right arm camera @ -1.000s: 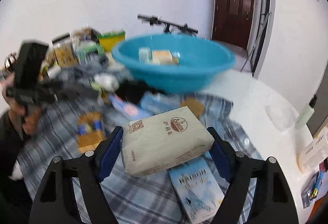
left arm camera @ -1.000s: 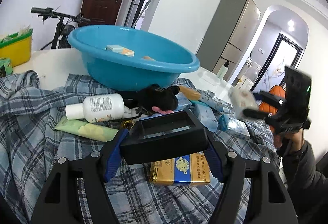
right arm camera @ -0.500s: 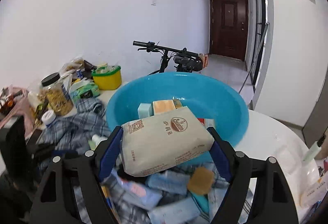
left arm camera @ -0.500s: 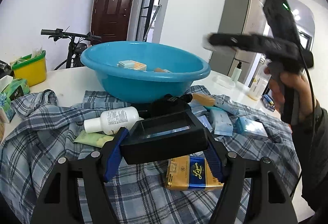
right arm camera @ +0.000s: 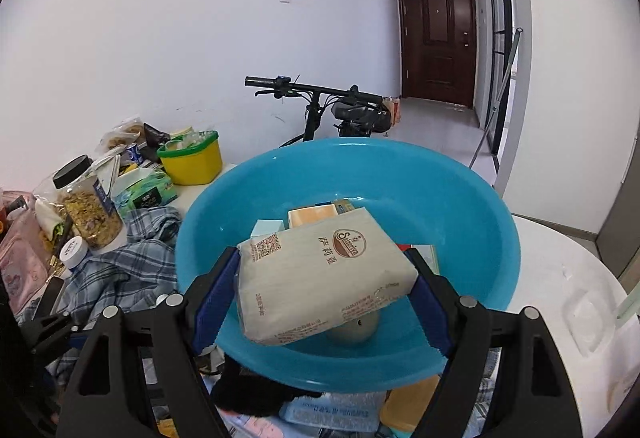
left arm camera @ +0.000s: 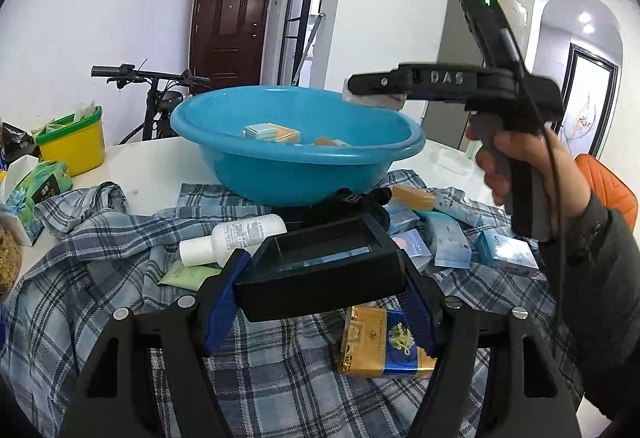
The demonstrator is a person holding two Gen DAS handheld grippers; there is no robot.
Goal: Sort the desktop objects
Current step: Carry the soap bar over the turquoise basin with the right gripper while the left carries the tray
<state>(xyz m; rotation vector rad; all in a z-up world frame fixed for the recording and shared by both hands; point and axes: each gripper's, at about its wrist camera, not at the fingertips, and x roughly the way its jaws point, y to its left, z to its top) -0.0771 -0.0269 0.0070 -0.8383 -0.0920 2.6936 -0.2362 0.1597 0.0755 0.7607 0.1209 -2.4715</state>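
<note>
My left gripper point(left arm camera: 320, 292) is shut on a black rectangular box point(left arm camera: 324, 266), held low over the plaid cloth point(left arm camera: 100, 278). My right gripper point(right arm camera: 324, 288) is shut on a beige tissue pack point(right arm camera: 324, 274) and hangs over the blue basin point(right arm camera: 460, 205), which holds several small boxes point(right arm camera: 316, 215) and a pale round thing point(right arm camera: 354, 328). In the left wrist view the right gripper point(left arm camera: 376, 93) reaches over the blue basin's rim point(left arm camera: 296, 161) from the right, a hand point(left arm camera: 520, 165) on its grip. A white bottle point(left arm camera: 236, 236), a gold-and-blue pack point(left arm camera: 384, 342) and light blue packs point(left arm camera: 448, 242) lie on the cloth.
A yellow tub point(left arm camera: 74, 141) and a green tissue box point(left arm camera: 38, 189) stand at the left. Jars and snack bags point(right arm camera: 86, 205) crowd the table's left side. A bicycle point(right arm camera: 332, 109) leans behind the table. A clear dish point(right arm camera: 588, 314) sits on the white tabletop at the right.
The right gripper has carried the tissue pack from above the cloth to over the basin. The left gripper has stayed in place with the black box, turning slightly.
</note>
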